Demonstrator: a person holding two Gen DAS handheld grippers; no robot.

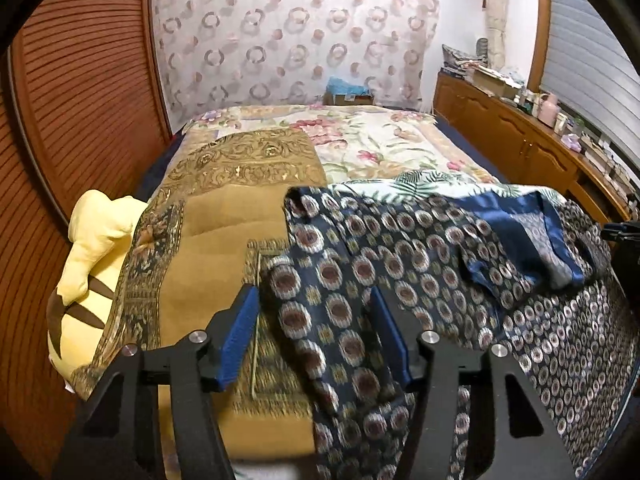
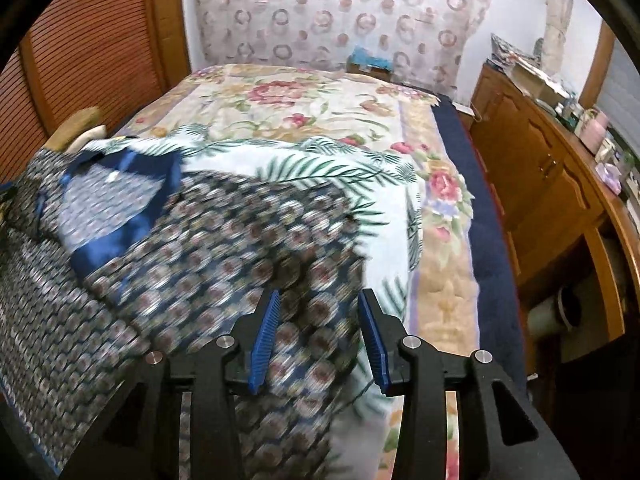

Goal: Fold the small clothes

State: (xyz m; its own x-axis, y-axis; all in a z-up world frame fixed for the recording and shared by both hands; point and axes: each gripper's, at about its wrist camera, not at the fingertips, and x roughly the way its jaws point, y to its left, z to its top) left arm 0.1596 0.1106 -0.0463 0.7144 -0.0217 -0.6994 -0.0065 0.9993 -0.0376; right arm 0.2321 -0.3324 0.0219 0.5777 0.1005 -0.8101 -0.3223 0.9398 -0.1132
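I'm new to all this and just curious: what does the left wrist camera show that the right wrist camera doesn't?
Only the left wrist view shows the yellow plush toy and most of the gold patterned blanket. Only the right wrist view shows the bed's dark blue edge and the floor beside the wooden cabinet. Both show the navy patterned garment and floral bedspread.

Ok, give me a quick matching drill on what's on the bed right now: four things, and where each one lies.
Things:
1. navy circle-patterned garment
2. yellow plush toy
3. mustard-gold ornate blanket
4. teal-topped cardboard box

Places:
A. far end of the bed, against the curtain
B. bed's left edge, beside the louvred wooden door
C. spread across the near end, in front of both tongs
D. left half of the bed, partly under the garment

Pairs: 1-C, 2-B, 3-D, 4-A
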